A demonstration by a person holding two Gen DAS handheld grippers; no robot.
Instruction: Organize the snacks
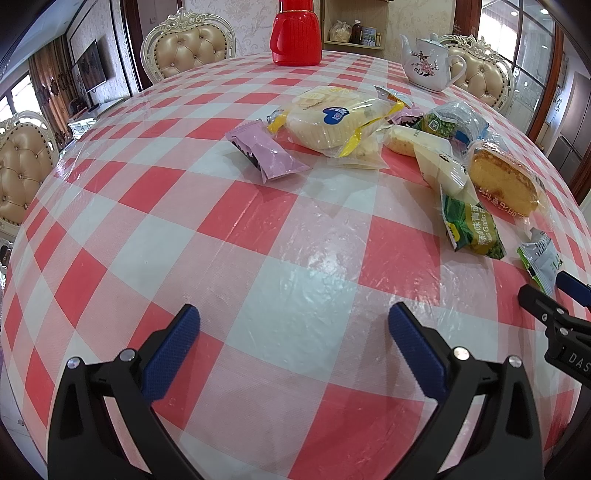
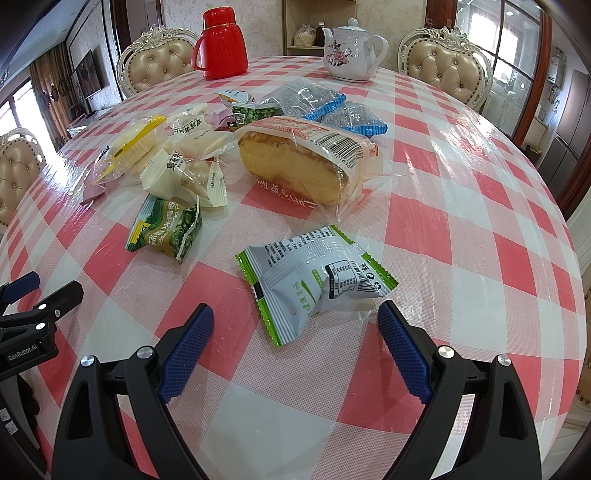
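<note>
Wrapped snacks lie scattered: a sponge cake loaf [image 2: 295, 162], with a white-green packet [image 2: 317, 280] nearer and a green pea packet [image 2: 166, 229] left of it.

I am looking into the dining room of a home. The landmark is a round table under a red-and-white checked plastic cloth [image 2: 461, 155]. Around its far rim stand cream carved chairs with tufted beige leather backs [image 2: 445, 66]. On the table near that far edge sit a red ribbed plastic thermos jug [image 2: 221, 48] and a white porcelain teapot painted with pink blossoms [image 2: 351, 51]. Behind the table a pale wooden shelf [image 1: 354, 26] holds jars and a bag against patterned wallpaper. Beyond the table's left side a flat dark television [image 1: 90, 66] hangs on the wall.
</note>
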